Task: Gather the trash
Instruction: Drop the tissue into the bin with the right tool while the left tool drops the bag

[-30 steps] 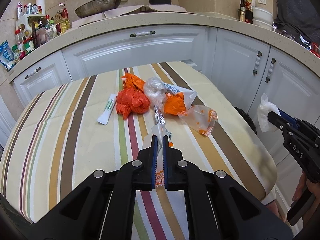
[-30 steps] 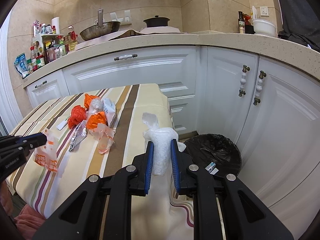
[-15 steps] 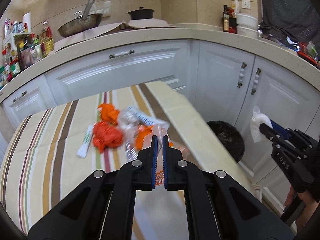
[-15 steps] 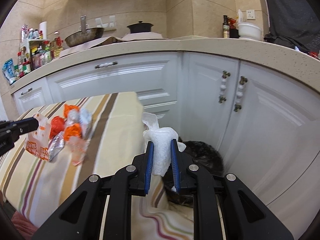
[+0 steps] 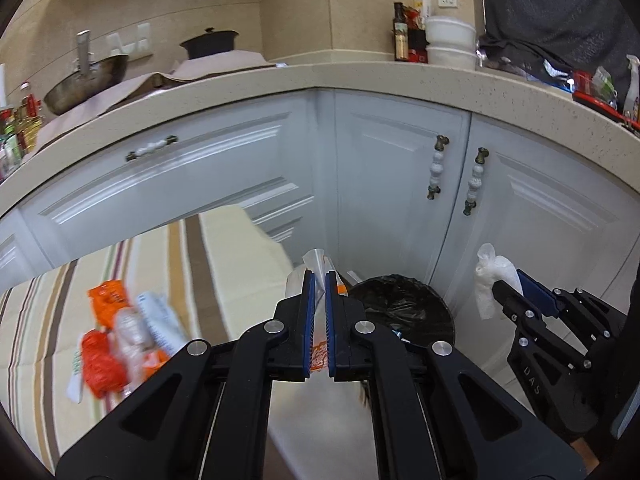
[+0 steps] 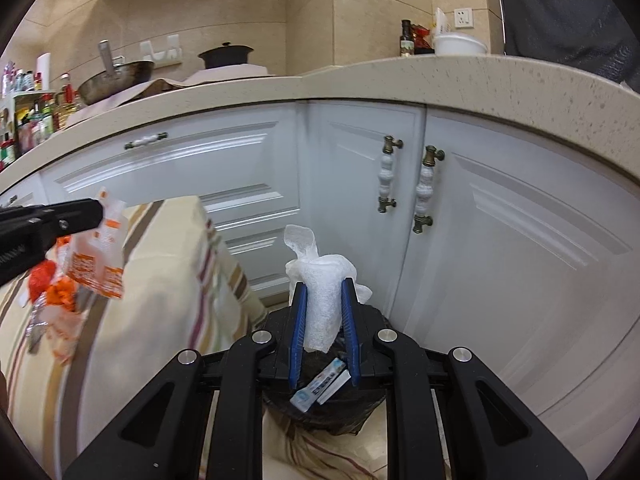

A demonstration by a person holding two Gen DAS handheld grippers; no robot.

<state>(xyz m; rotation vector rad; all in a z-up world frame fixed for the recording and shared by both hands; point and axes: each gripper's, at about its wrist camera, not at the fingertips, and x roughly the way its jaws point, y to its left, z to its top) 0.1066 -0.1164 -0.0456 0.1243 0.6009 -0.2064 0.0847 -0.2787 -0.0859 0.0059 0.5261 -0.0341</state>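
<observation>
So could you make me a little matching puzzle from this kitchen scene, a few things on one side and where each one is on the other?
Things:
1. white crumpled tissue
2. orange and white wrapper
3. small blue and white packet
4. black pot

Places:
A. on the countertop
B. inside the black-lined trash bin
C. pinched in the right gripper
D. pinched in the left gripper

Pairs: 1-C, 2-D, 3-B, 4-A
</observation>
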